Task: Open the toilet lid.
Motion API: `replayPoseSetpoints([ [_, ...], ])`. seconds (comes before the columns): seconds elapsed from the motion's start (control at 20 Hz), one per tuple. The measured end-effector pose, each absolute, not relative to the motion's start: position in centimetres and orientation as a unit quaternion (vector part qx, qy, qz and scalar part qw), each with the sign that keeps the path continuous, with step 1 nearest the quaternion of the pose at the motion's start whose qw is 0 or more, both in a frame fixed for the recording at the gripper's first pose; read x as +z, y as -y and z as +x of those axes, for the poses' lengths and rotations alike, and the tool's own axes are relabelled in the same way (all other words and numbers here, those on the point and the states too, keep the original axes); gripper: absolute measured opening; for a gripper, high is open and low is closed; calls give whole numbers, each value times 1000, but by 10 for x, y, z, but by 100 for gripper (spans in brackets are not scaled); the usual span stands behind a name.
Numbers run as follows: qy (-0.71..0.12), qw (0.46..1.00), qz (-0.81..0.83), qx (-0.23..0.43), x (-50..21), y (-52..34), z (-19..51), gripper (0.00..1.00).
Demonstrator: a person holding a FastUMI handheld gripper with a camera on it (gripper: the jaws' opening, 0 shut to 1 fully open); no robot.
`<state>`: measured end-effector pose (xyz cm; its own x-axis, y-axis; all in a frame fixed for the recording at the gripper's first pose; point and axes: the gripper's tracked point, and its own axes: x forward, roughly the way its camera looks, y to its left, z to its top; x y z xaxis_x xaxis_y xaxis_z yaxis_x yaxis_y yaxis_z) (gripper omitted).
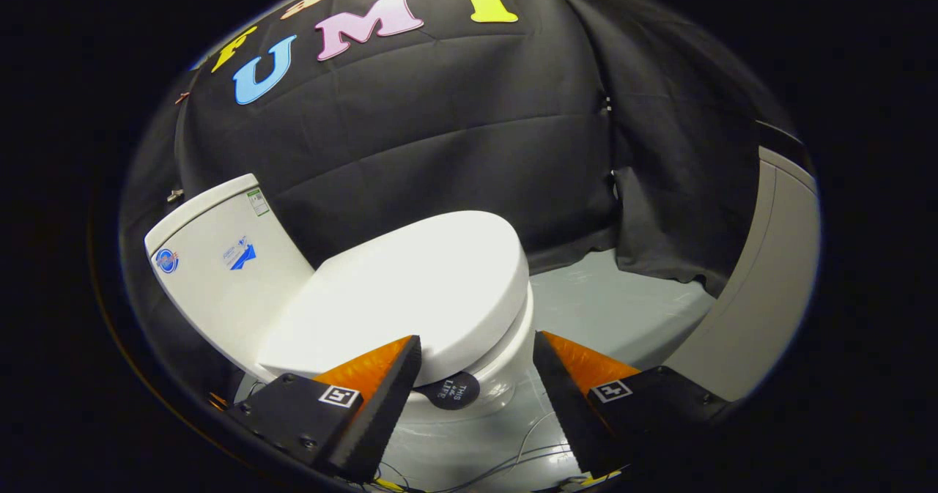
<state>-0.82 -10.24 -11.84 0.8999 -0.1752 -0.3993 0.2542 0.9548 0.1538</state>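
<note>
The gripper [476, 346] held its fingers spread wide and empty just short of the closed white toilet lid [410, 291], whose near rim sat between the fingertips, with the cistern [220, 273] at far left.

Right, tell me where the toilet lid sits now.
The toilet lid lies closed on the bowl just ahead of the open gripper, with the tank behind it.

Black cloth wall [454, 134], grey floor [623, 310].
</note>
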Motion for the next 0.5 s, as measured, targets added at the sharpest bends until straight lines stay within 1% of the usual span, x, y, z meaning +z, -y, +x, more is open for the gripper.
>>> replayPoseSetpoints([
  [0.25,-214,961,122,-124,-136,114,-8,99],
  [0.5,-232,945,189,-135,-156,127,-13,99],
])
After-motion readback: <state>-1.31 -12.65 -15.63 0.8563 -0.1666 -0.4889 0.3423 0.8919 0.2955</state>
